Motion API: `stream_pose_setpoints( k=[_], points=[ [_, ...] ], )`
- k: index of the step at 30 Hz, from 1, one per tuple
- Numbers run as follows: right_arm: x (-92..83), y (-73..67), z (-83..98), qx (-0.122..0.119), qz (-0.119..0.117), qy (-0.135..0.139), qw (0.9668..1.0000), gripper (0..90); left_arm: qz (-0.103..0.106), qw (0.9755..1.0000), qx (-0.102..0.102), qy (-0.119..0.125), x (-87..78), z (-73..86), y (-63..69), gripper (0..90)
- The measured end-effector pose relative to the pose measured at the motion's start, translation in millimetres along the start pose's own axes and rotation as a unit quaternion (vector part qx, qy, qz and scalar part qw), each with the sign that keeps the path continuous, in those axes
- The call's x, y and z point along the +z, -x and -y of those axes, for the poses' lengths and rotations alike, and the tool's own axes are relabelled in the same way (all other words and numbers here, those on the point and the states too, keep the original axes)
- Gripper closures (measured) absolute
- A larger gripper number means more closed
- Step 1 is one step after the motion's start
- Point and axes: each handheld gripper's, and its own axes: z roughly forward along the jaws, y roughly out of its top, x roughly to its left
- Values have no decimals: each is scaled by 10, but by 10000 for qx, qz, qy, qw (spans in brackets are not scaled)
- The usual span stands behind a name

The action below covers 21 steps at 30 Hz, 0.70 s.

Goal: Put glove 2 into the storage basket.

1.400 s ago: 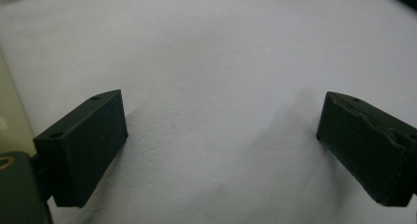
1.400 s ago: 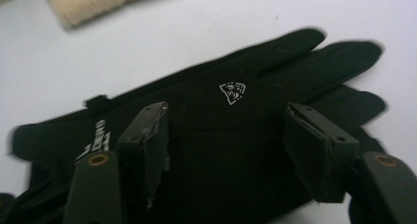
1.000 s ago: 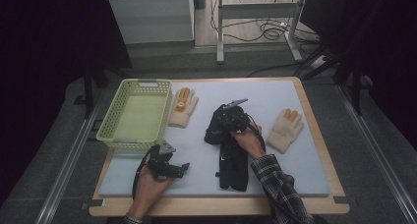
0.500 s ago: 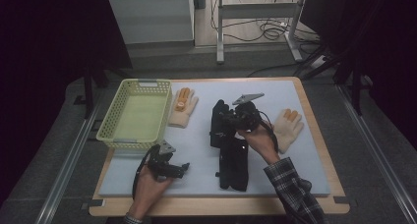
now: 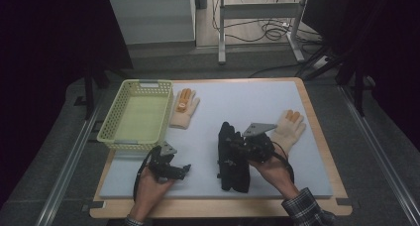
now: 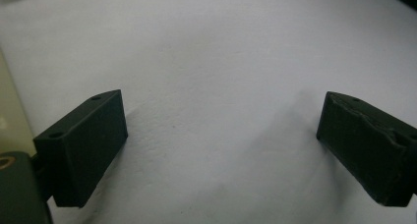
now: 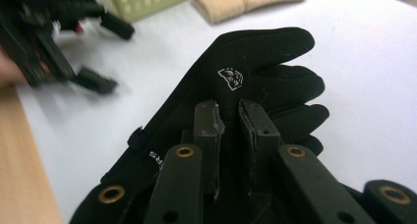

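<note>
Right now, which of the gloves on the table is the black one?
The black glove lies at the middle front, under the right tongs. The two cream gloves, one by the basket, one far right, have orange fingers.

Black glove (image 7: 246,81): matt, smooth synthetic cloth, looks like neoprene, small white printed logo, faint dust specks. 2 cream gloves (image 5: 184,109) (image 5: 288,128): knitted cloth, fuzzy; orange coating on the fingers of both, slightly glossy. Basket (image 5: 136,115): pale yellow-green plastic, perforated lattice walls, light sheen. Mat (image 6: 221,52): white, matt, fine pebbled grain. Table edge (image 5: 218,209): light wood, smooth, satin. Left gripper (image 6: 221,155) pads: black, matt; the one at the right of that view has a worn, wrinkled face. Right gripper (image 7: 230,118): dark matt links with brass-coloured bushings, pad edges chipped; grey plate on top, flat matt.
</note>
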Motion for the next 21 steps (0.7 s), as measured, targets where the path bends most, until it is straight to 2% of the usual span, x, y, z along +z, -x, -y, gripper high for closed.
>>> stream_pose_setpoints(
  k=[2,3,7,9,12,15,17,21],
  points=[
    [97,-30,154,-124,170,-104,9997,718,2,10000,-12,2,0,1,2,51],
    [132,-32,227,-111,231,-164,9995,676,1,10000,0,-10,-2,0,1,51],
    [191,-12,423,168,58,-358,9992,445,1,10000,7,-19,-3,0,-1,51],
    [127,1,431,220,74,-288,9993,426,0,10000,9,-19,-3,0,0,51],
    [-24,61,365,372,68,-49,9993,475,3,10000,9,-20,-3,0,0,51],
    [-69,80,347,367,169,-65,9992,574,3,10000,9,-20,-3,0,0,51],
    [-77,86,366,383,208,-65,9990,609,0,10000,9,-18,-3,0,0,51],
    [-133,126,483,415,287,-107,9987,679,1,10000,7,-18,-3,0,0,51]
  ],
)
